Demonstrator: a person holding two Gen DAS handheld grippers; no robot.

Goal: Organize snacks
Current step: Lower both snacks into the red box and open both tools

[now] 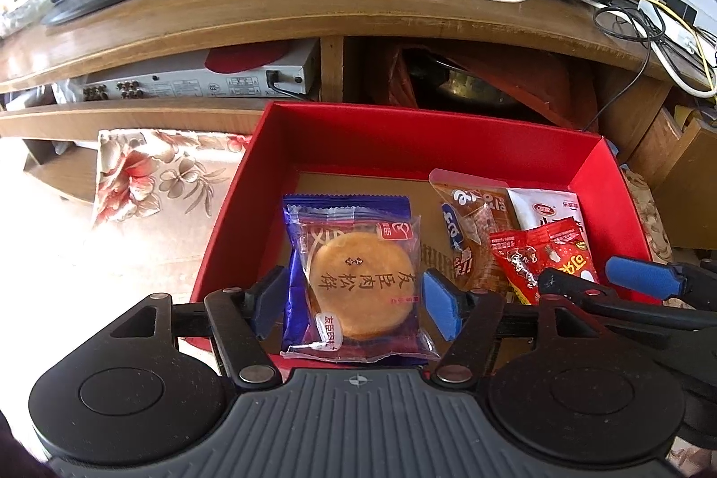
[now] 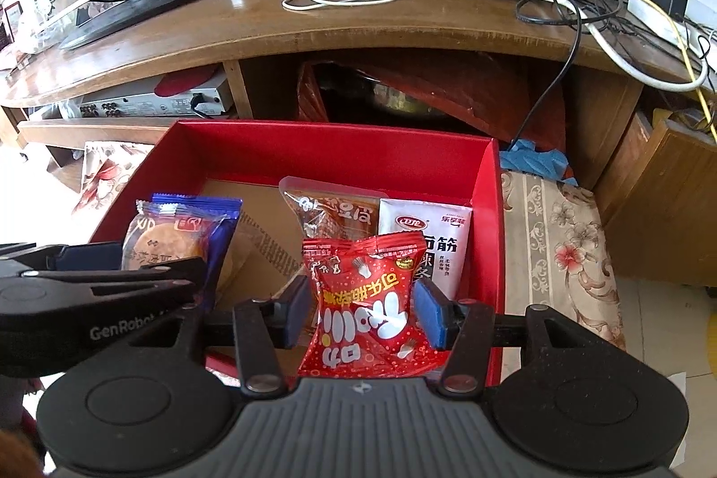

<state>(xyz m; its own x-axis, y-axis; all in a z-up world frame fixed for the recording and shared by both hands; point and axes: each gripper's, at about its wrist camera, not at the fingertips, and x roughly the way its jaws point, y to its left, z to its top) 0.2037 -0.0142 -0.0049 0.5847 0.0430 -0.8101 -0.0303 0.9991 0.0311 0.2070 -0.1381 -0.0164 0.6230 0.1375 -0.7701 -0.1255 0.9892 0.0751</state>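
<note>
Both grippers are working over the red box [image 1: 403, 137], which is sitting on a floral cloth in front of a wooden TV stand.

Left gripper [image 1: 354, 305]: the jaws are standing wide, one blue pad on either side of the meat floss cake packet [image 1: 358, 281]. A narrow gap is showing at each pad, so nothing is being gripped. The packet is lying flat on the cardboard floor of the box, centred between the jaws. Judgement: the round pastry inside is likely crumbly and light, and the glossy film is likely slippery. The crimped end seams appear the safer hold; closing across the disc is risking breakage.

Right gripper [image 2: 365, 314]: the jaws are likewise parted, flanking the red candy packet [image 2: 367, 299]. The pads are sitting just beside its edges; whether they are touching it cannot be told. The packet is resting partly over the tofu snack packet [image 2: 336, 213] and the white gluten snack packet [image 2: 425, 240], both lying beyond the jaws. Judgement: it is looking puffy, soft and light, so it should be tolerating a mid-body pinch, though the film may be sliding.
</note>
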